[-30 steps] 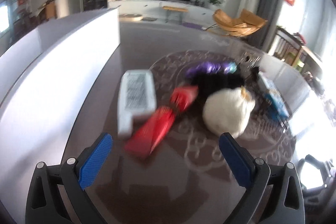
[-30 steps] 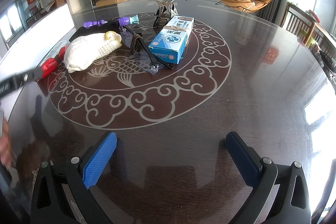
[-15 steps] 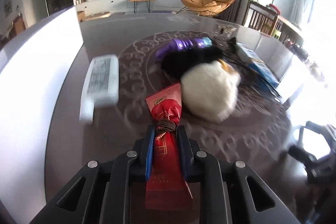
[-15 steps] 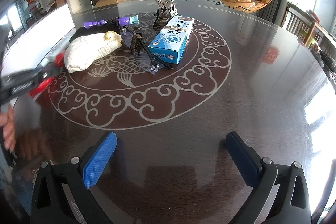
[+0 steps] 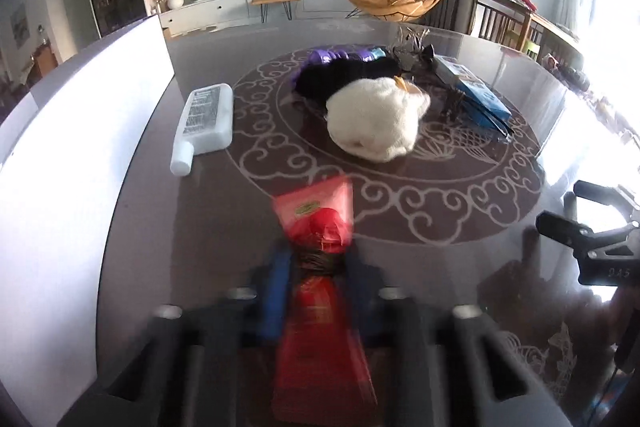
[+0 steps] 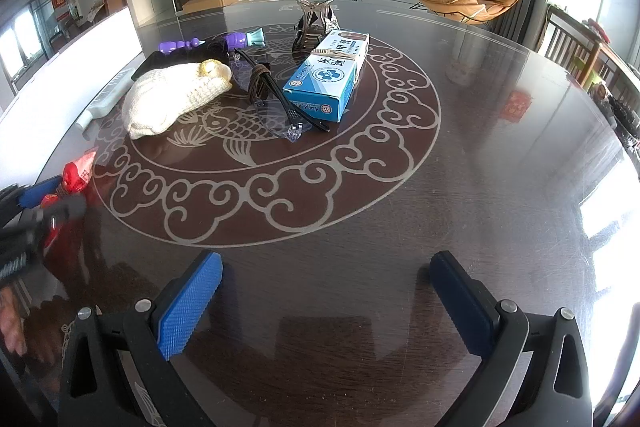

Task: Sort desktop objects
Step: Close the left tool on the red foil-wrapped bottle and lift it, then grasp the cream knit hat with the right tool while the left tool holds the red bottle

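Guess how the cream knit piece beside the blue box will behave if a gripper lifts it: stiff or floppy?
Probably floppy: the cream knit piece lies slumped in a soft mound on the table, so it would likely sag from any pinch point. It looks light for its bulk. The knit texture should grip well, and its flat rest suggests it is unlikely to roll.

My left wrist view looks steeply down, close over the worktop [image 5: 208,227] edge, toward the white knit bundle [image 5: 376,119]. My right wrist view sits further back, facing the same clutter. Both share that bundle [image 6: 172,99] and the blue box [image 6: 324,79].
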Demonstrator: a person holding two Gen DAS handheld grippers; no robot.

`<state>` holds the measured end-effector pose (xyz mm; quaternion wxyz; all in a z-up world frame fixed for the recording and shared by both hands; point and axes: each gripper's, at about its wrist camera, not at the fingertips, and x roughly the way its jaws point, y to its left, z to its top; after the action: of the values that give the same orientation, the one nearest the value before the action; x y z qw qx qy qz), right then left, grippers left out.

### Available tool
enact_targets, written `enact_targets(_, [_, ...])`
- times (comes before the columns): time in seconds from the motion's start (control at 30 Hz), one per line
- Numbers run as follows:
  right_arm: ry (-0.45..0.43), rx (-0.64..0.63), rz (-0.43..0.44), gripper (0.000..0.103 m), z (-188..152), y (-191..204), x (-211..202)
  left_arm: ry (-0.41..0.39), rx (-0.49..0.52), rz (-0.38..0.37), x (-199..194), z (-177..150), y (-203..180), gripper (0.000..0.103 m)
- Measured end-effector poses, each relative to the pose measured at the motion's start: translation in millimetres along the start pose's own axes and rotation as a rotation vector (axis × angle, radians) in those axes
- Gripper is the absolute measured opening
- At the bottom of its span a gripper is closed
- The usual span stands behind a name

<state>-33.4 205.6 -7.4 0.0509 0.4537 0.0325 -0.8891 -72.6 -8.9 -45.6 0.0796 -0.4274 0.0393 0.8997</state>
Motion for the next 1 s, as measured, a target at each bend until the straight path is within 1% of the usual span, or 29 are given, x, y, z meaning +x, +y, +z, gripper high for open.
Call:
enact_targets(0.17, [0.003,0.008,-0.006,0.103,0.0,1.9,0.1,-0.005,-0.095,-0.025,-5.2,-1.7,20.6,0.021])
enact_targets(0.2, [0.011,0.021,0.015,0.103,1.7,5.3,0.4,-0.007,-0.105,-0.036,-6.3,-2.6,23.0,0.021])
enact_targets(0.23, [0.009,0.033,0.091,0.103,6.4,13.2,-2.1,-0.007,-0.104,-0.036,-6.8,-3.1,23.2,0.021])
enact_targets(0.27, [-0.001,0.032,0.139,0.103,12.7,23.3,-3.8,-0.006,-0.100,-0.030,-5.1,-1.4,18.4,0.021])
enact_targets(0.37, [-0.046,0.010,0.222,0.102,46.4,61.1,-5.9,-0.004,-0.090,-0.019,-4.2,-0.7,15.9,0.021])
enact_targets(0.4, [-0.047,0.023,0.258,0.102,60.5,71.5,-1.8,-0.004,-0.089,-0.017,-4.5,-0.4,15.2,0.021])
enact_targets(0.43, [-0.041,0.038,0.288,0.099,76.2,81.7,6.1,-0.003,-0.088,-0.016,-4.9,-0.8,15.0,0.021])
enact_targets(0.47, [-0.031,0.047,0.296,0.094,89.6,89.5,15.2,-0.003,-0.087,-0.014,-4.3,-0.1,15.5,0.021])
enact_targets(0.53, [0.012,0.066,0.273,0.091,112.8,99.4,39.7,-0.003,-0.085,-0.013,-4.5,-0.2,15.4,0.021])
enact_targets(0.6, [0.057,0.082,0.272,0.090,119.5,99.5,60.2,-0.002,-0.083,-0.010,-5.4,-0.3,15.6,0.021])
enact_targets(0.67, [0.087,0.066,0.281,0.074,116.9,98.0,72.3,-0.002,-0.081,-0.007,-6.1,-0.3,15.6,0.021])
enact_targets(0.7, [0.064,0.028,0.295,0.070,112.7,96.7,69.0,-0.002,-0.080,-0.007,-6.7,-0.4,15.9,0.021])
enact_targets(0.73, [0.063,-0.005,0.311,0.055,108.6,95.5,66.9,-0.002,-0.082,-0.010,-7.3,-0.6,16.9,0.021])
enact_targets(0.8, [0.070,-0.070,0.338,0.054,97.1,88.9,57.9,-0.003,-0.087,-0.016,-7.9,-0.8,18.4,0.021])
enact_targets(0.87, [0.069,-0.171,0.349,0.053,75.8,73.8,40.9,-0.003,-0.094,-0.025,-9.2,-1.1,20.6,0.021])
enact_targets(0.93, [0.065,-0.227,0.357,0.053,55.6,54.5,25.9,-0.004,-0.097,-0.029,-10.6,-1.3,22.0,0.021])
enact_targets(1.0, [0.059,-0.242,0.345,0.053,36.4,29.5,11.4,-0.004,-0.096,-0.028,-11.0,-1.3,22.2,0.021])
